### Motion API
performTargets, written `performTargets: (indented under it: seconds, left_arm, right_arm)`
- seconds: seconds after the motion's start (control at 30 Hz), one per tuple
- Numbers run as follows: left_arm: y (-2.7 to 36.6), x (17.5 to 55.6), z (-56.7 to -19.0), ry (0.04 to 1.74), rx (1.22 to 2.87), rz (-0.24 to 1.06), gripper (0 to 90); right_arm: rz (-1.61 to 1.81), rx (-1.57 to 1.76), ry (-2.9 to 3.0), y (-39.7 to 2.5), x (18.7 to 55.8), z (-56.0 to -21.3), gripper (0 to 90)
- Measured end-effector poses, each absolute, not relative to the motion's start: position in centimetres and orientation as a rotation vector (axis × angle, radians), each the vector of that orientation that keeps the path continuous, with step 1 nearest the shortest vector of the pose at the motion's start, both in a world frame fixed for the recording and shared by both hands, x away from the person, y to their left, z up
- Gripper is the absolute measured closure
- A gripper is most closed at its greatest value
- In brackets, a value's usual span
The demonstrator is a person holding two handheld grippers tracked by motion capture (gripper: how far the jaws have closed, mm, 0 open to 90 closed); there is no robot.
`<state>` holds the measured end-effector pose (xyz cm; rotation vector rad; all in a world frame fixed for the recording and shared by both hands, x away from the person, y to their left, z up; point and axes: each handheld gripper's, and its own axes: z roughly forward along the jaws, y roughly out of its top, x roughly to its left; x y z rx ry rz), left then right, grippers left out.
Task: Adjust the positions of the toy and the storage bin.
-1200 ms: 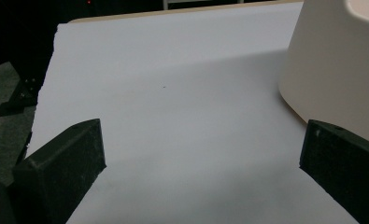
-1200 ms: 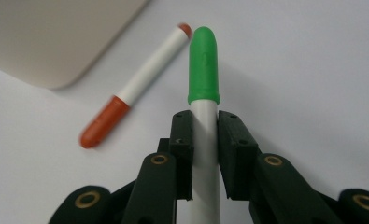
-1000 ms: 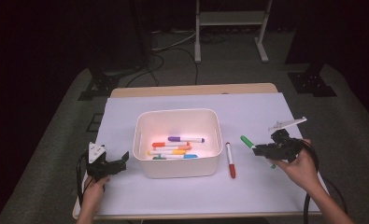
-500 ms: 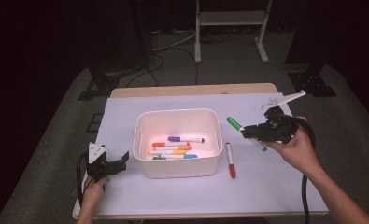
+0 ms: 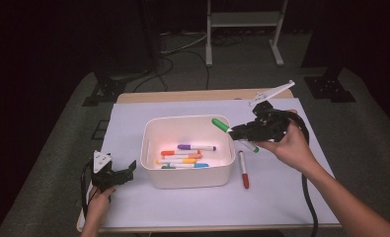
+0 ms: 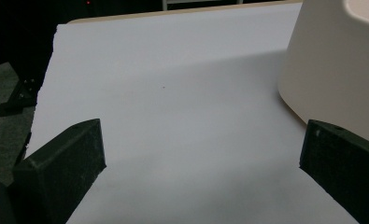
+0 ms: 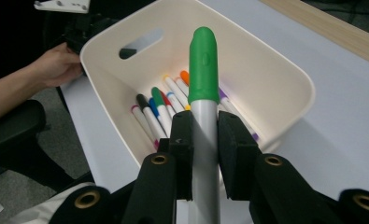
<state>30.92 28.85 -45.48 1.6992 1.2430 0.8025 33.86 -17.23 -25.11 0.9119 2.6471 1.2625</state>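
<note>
Right gripper [image 5: 235, 132], fingers clamped on the green marker [image 5: 221, 124], holds it over the white bin's [image 5: 187, 176] right rim, where several markers already lie. A red marker [image 5: 243, 170] remains on the desk [image 5: 281, 197]; left gripper [image 5: 125, 173] rests wide, empty.

1. The bin [image 5: 187, 173] stands mid-table on the paper sheet [image 5: 281, 197].
2. Several markers [image 5: 185, 157] lie inside the bin.
3. One loose marker [image 5: 243, 170] lies on the sheet just right of the bin.
4. The left gripper [image 5: 114, 176] sits left of the bin, near the table's front edge.
5. The right gripper [image 5: 236, 132] hangs over the bin's right rim, holding a marker [image 7: 203, 88] whose cap points over the bin.
</note>
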Motion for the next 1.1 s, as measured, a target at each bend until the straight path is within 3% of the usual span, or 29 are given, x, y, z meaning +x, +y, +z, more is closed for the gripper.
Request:
performTargets:
  seconds: [0.47,1.1]
  left_arm:
    - [28.8,30.9,-45.5,1.239,1.704,0.806,0.0]
    - [28.8,30.9,-45.5,1.238,1.705,0.804,0.0]
  right_arm:
    - [1.274,0.757,2.771,-11.8,34.4,-25.2,75.7]
    - [1.250,0.626,2.896,-6.3,35.9,-28.3,75.6]
